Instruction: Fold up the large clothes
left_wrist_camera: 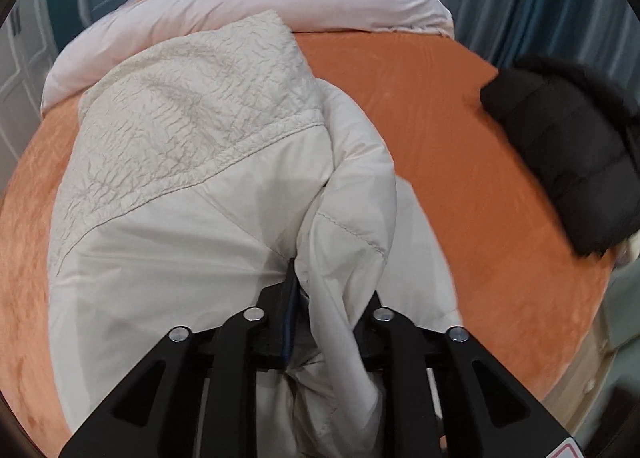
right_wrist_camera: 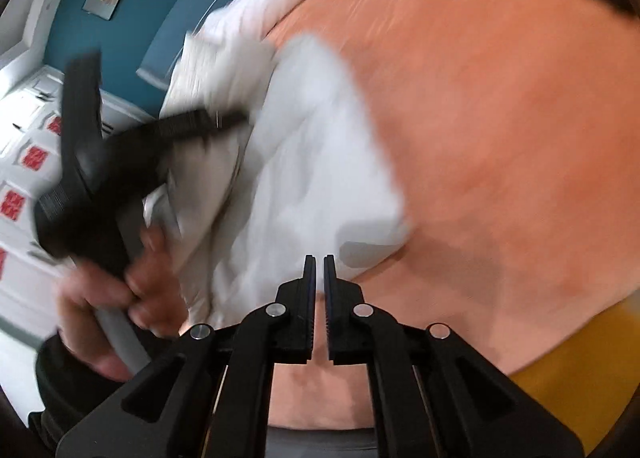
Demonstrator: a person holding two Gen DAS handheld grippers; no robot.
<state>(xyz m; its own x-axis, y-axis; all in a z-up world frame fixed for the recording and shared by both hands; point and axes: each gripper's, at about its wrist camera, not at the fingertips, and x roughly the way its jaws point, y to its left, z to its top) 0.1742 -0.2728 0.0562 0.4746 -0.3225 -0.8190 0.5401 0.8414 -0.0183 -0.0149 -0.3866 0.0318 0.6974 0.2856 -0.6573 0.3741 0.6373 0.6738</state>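
Across the orange bed (left_wrist_camera: 432,105) lies one cream jacket (left_wrist_camera: 192,161), reaching from the near edge toward the pink duvet (left_wrist_camera: 280,5) along the far edge. One black jacket (left_wrist_camera: 568,161) sits at the right edge, well apart, with bare sheet between. Left gripper (left_wrist_camera: 320,298) has a fold of cream fabric pinched between its fingers. Right gripper (right_wrist_camera: 319,286) hangs over bare sheet, jaws nearly together, holding nothing.

Black fingers (right_wrist_camera: 309,278), silver screws (right_wrist_camera: 277,310), bare-skinned hand (right_wrist_camera: 100,298).

Two jackets (left_wrist_camera: 224,185) (left_wrist_camera: 568,161), two grippers (left_wrist_camera: 324,286) (right_wrist_camera: 319,262)
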